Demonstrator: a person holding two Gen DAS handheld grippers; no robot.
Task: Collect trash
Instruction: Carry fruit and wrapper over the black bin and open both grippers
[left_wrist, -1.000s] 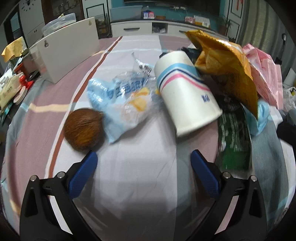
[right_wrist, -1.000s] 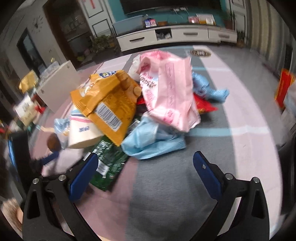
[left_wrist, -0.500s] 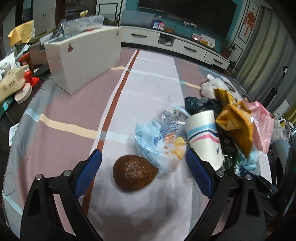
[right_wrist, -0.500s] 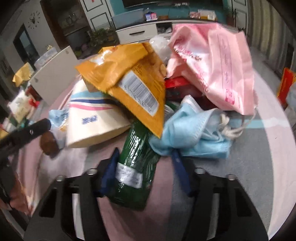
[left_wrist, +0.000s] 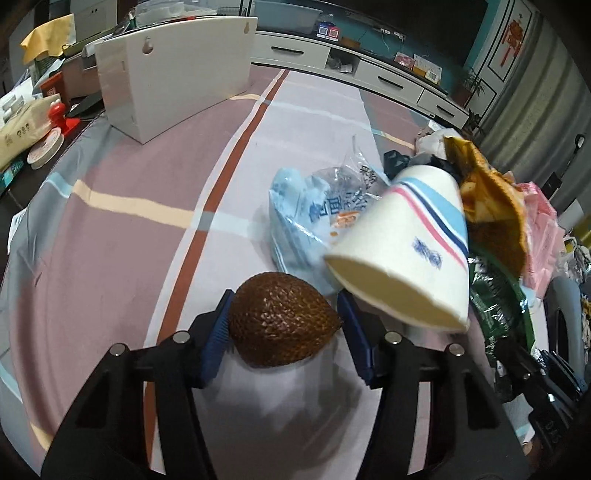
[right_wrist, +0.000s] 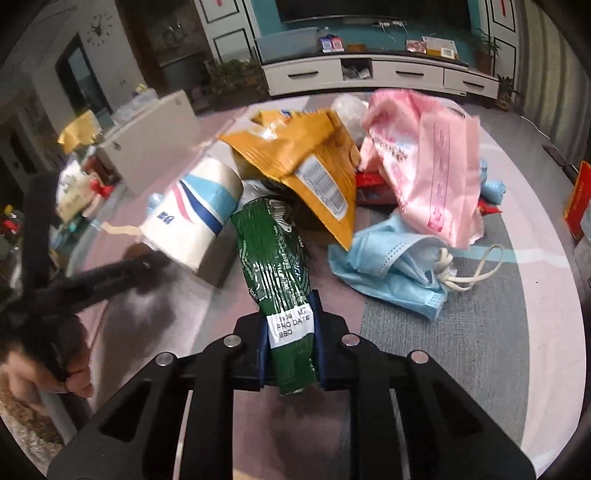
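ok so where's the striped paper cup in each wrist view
Left wrist: paper cup right of centre, on its side, open mouth toward the camera.
Right wrist: paper cup left of centre, beside the green wrapper.
Shared landmark: orange snack bag, against the cup in both views.

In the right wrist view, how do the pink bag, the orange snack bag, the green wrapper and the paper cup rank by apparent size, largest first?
1. pink bag
2. orange snack bag
3. green wrapper and paper cup: they look about alike, and the wrapper lies nearer the camera, clamped in the right gripper, so I leave them unranked.
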